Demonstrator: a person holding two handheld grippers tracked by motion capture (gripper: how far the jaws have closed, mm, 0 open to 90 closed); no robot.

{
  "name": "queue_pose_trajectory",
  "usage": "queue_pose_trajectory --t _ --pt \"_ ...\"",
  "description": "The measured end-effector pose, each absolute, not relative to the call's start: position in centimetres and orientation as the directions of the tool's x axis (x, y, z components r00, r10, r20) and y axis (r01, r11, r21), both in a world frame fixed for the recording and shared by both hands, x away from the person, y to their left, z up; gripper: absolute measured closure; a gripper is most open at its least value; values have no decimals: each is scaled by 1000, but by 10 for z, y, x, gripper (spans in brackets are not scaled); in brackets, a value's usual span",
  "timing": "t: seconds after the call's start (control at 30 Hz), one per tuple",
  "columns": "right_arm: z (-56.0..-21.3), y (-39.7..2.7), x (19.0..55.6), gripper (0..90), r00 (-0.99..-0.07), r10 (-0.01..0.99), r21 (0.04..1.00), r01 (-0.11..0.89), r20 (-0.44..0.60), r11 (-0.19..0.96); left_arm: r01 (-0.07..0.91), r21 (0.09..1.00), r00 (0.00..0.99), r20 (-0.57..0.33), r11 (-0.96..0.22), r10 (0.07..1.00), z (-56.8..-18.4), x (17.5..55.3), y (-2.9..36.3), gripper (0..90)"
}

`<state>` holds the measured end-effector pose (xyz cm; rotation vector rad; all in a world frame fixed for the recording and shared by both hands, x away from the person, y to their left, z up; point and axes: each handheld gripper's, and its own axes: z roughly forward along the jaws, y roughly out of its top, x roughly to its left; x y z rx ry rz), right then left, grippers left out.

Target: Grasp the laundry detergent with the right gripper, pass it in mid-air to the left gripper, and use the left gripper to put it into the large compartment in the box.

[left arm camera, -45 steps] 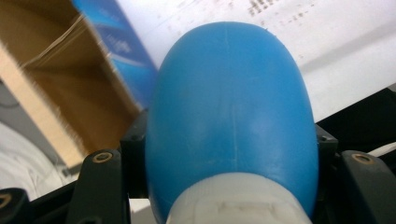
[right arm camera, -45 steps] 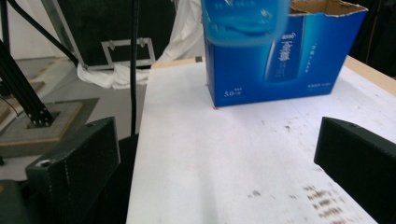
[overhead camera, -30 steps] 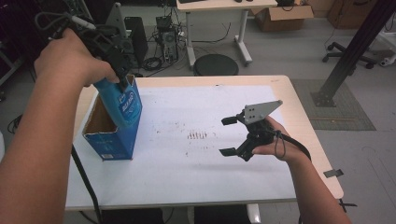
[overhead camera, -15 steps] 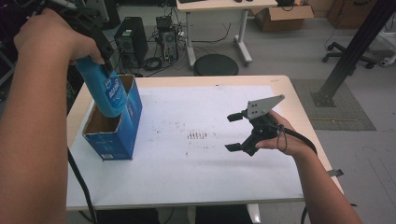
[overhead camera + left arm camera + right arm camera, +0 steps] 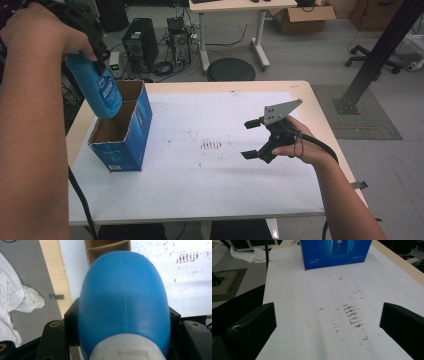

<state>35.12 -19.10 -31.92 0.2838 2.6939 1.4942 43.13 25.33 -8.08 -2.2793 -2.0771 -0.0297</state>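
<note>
Left gripper lifted blue bottle clear of box.

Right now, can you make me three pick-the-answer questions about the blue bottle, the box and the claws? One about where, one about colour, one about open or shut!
1. Where is the blue bottle?
A. lying on the white sheet
B. held up over the box
C. on the floor

2. What colour is the box outside?
A. blue
B. red
C. green

3. How is the right claw?
A. shut on the bottle
B. shut on a pen
C. open, holding nothing

Answers:
1. B: the left claw grips the bottle near its white cap, and its rounded bottom hangs over the open box.
2. A: the box walls are blue, brown cardboard inside.
3. C: its jaws stand wide apart above the white sheet, nothing between them.
</note>
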Motion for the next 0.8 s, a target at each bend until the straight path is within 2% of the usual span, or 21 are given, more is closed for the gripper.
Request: queue_pose_trajectory --t 0.8 --pt "-319 -184 347 9 -982 185 849 139 50 510 994 -70 86 35 -84 996 -141 438 271 384"
